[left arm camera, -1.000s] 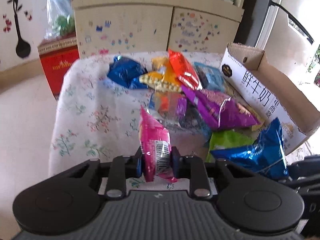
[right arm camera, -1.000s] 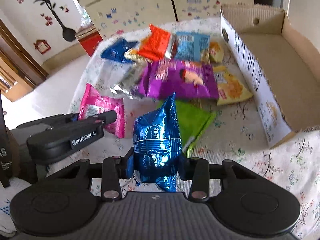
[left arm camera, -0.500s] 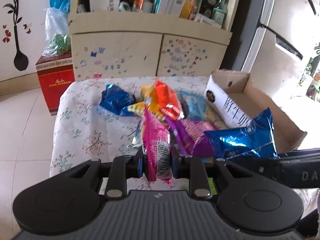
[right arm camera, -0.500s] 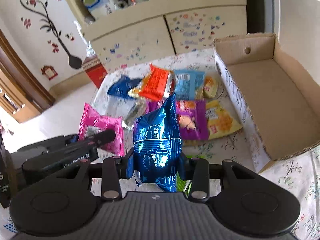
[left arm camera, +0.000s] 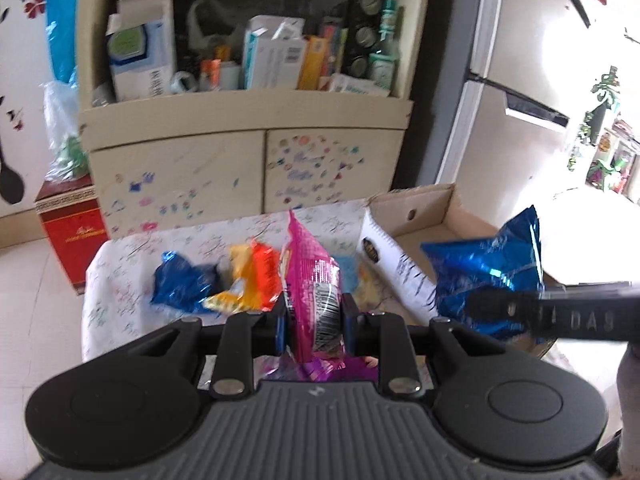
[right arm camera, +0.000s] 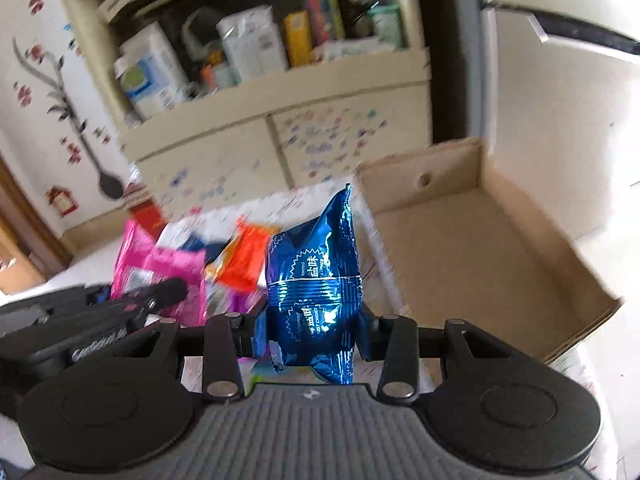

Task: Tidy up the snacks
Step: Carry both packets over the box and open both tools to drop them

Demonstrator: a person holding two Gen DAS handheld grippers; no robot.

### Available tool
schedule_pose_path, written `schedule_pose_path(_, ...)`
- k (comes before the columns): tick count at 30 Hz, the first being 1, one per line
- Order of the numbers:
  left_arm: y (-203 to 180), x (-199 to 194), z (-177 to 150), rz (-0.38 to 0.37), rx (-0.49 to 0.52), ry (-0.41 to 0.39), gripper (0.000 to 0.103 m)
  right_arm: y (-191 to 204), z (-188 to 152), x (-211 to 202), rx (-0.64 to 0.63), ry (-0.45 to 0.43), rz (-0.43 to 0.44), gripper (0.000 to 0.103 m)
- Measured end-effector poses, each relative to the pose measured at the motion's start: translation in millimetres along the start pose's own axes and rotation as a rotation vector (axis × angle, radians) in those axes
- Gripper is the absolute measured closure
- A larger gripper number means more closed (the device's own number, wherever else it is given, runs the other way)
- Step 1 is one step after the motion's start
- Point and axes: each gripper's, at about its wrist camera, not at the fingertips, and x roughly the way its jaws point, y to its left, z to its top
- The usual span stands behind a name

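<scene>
My left gripper (left arm camera: 314, 322) is shut on a pink snack bag (left arm camera: 312, 280) and holds it upright, high above the table. My right gripper (right arm camera: 310, 330) is shut on a shiny blue snack bag (right arm camera: 316, 280), held up near the left wall of the open cardboard box (right arm camera: 472, 240). The blue bag also shows in the left wrist view (left arm camera: 484, 276), in front of the box (left arm camera: 416, 216). The pink bag shows in the right wrist view (right arm camera: 160, 264). More snack bags lie on the floral tablecloth (left arm camera: 120, 280): a dark blue one (left arm camera: 184, 280) and an orange one (left arm camera: 256, 272).
A cream cabinet (left arm camera: 240, 152) with a cluttered shelf stands behind the table. A red carton (left arm camera: 72, 232) sits on the floor at the left. The cardboard box looks empty inside and takes up the table's right side.
Both grippers have risen and tilted up with their bags, so the cabinet shelf now fills the view. The blue bag has moved closer to the box.
</scene>
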Motion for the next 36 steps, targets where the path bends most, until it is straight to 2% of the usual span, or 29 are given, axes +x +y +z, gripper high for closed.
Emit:
schedule_pose_path(6, -21, 11, 14, -0.063, 0.036, 0.001, 0.079, -31, 15, -7, 0.081, -0.056, -0.055, 0.056)
schedule_pose_path(17, -74, 41, 41, -0.213, 0.098, -0.020, 0.079, -80, 25, -11, 0.213, -0.061, -0.149, 0.056)
schedule_pose_path(26, -116, 83, 36, -0.299, 0.143, 0.050, 0.079, -107, 25, -6, 0.307, -0.030, -0.228, 0.056)
schedule_pose_path(36, -140, 115, 28, -0.329, 0.157, 0.109, 0.078, -119, 26, 0, 0.356, -0.027, -0.308, 0.054)
